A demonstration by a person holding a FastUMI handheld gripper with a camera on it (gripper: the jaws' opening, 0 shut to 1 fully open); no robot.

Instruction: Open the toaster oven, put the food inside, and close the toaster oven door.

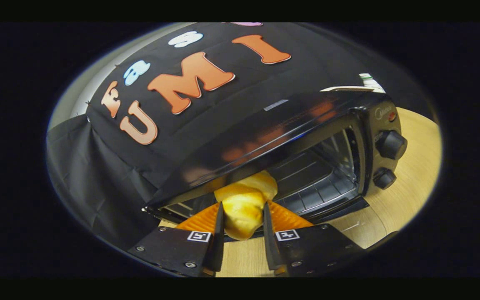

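The toaster oven sits on the wooden desk, its open door mostly hidden behind the gripper. The gripper is tilted, fingers pinching the croissant from both sides right at the oven's mouth, just above the rack.

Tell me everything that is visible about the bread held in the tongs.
The bread is a golden-yellow, glossy roll with a folded, croissant-like shape and a browner patch on its near end. It looks soft and baked. It sits between the two fingers of the tongs, which press on it from both sides and hold it off the wooden table. Its far end reaches the open mouth of the black toaster oven, just over the wire rack.
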